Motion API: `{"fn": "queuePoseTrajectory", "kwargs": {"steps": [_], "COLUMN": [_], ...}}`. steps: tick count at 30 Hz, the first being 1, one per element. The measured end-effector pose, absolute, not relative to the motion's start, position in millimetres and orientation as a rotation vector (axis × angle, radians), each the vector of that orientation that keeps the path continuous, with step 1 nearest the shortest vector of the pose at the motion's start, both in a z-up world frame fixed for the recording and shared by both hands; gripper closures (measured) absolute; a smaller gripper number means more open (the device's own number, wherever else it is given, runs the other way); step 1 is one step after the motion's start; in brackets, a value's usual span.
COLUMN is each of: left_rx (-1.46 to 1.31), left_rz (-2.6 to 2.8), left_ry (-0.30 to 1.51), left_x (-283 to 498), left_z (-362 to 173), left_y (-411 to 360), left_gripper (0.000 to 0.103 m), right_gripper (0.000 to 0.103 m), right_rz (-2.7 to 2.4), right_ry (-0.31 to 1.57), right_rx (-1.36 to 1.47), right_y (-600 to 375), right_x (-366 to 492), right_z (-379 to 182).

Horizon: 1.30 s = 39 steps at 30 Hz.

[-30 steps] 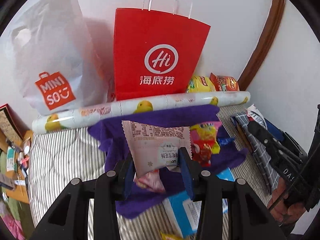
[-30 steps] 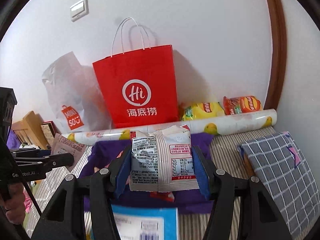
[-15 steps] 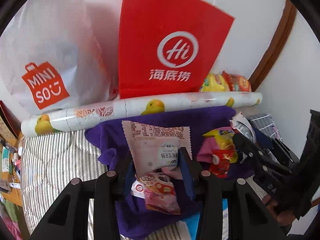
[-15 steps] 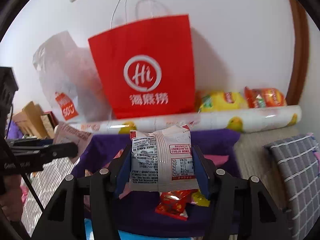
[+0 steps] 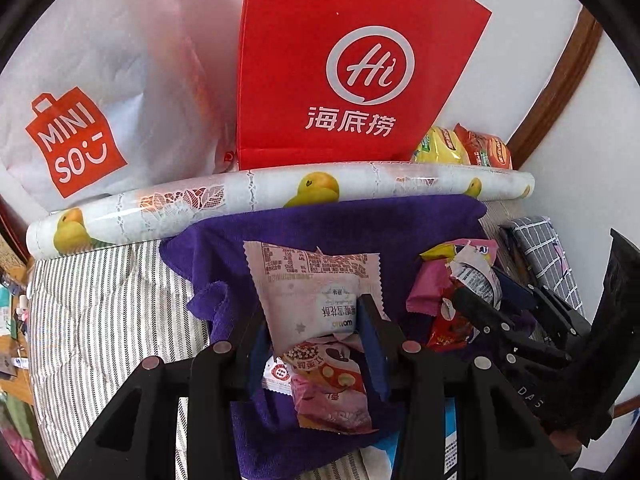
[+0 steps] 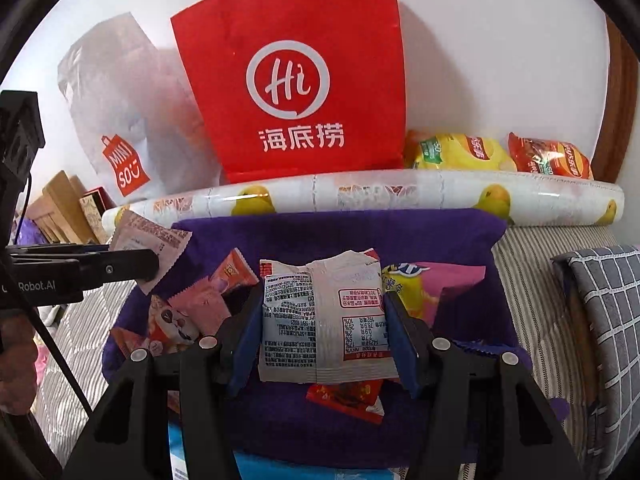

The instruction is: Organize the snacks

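Note:
My left gripper (image 5: 316, 344) is shut on a pale pink snack packet (image 5: 312, 280), held upright above a purple cloth (image 5: 224, 240). Under it on the cloth lies a pink sweets pouch (image 5: 328, 392). My right gripper (image 6: 322, 332) is shut on a white snack packet (image 6: 324, 316) with red and black print, above the same purple cloth (image 6: 440, 232). Several small packets lie on the cloth, among them a pink and yellow one (image 6: 432, 284) and a red one (image 6: 348, 396). The left gripper (image 6: 120, 268) with its pale pink packet (image 6: 148, 240) shows at the left of the right wrist view.
A red paper bag (image 5: 340, 72) and a white plastic bag (image 5: 92, 92) stand against the wall behind a duck-print roll (image 5: 280, 196). Yellow (image 6: 460, 152) and orange (image 6: 552, 160) crisp bags lie at the back right. A grey checked cushion (image 6: 600, 320) lies right on the striped bedding (image 5: 100, 304).
Both grippers have sunk and moved closer to the purple cloth and the bags, each still holding its packet. The red bag looms larger in both views.

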<state>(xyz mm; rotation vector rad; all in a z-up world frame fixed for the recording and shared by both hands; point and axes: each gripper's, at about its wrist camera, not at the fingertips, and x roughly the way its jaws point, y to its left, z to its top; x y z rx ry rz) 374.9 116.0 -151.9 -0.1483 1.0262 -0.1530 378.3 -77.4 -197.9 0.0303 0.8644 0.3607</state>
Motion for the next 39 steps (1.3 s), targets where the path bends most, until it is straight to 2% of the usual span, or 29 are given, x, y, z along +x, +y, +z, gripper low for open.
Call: {"fn": "queuePoseTrajectory", "kwargs": {"steps": [18, 23, 26, 39], "left_rx": [-0.13, -0.126, -0.119, -0.152], "left_rz": [-0.158, -0.154, -0.153, -0.206], "left_ry": [1.08, 1.101, 1.122, 1.168], "left_x": [381.9, 383.4, 385.4, 388.7], "left_z": [-166.5, -172.0, -177.0, -190.7], "left_y": [110.6, 110.5, 109.2, 103.5], "left_gripper": [0.064, 0.064, 0.064, 0.063], "right_gripper": [0.044, 0.038, 0.03, 0.029], "right_rz": [0.343, 0.349, 0.346, 0.358], "right_ry": [0.937, 0.944, 0.937, 0.848], "right_rx": [-0.025, -0.003, -0.001, 0.042], "right_y": [-70.1, -73.0, -73.3, -80.2], "right_x": [383.7, 384.3, 383.4, 373.8], "right_z": [-211.7, -211.9, -210.6, -189.4]}}
